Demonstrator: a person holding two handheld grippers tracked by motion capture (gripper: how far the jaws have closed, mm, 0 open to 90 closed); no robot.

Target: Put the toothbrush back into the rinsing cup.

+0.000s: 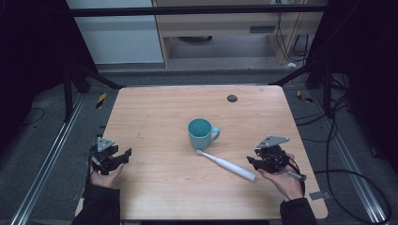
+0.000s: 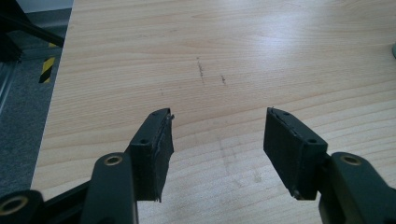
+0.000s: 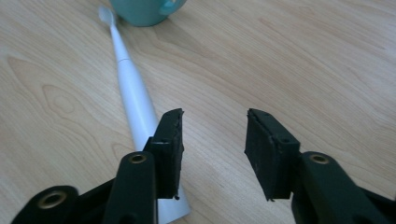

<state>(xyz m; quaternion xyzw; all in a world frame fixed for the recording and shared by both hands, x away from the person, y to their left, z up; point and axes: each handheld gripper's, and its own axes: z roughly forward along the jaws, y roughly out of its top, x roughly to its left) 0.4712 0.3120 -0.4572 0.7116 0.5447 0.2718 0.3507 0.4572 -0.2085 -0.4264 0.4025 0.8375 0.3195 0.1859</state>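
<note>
Two grippers, one toothbrush, one mug on a wooden table [image 1: 155,197].

Item 1: white electric toothbrush [image 1: 226,165], lying flat near the table's middle. Long axis runs diagonally; brush head touching or just beside the base of the teal mug [image 1: 201,133], handle end pointing toward the person's right.

Item 2: right gripper [image 1: 253,162], just beside the handle end. Jaws parted, nothing between them; in the right gripper view the handle [image 3: 140,109] passes under and outside the near jaw, not in the gap.

Item 3: left gripper [image 1: 126,154], at the left edge, well apart from the toothbrush, jaws spread and empty [image 2: 217,135].

Judgement: the right hand is plainly nearer; any regrasp needs the gap shifted sideways over the handle.
</note>
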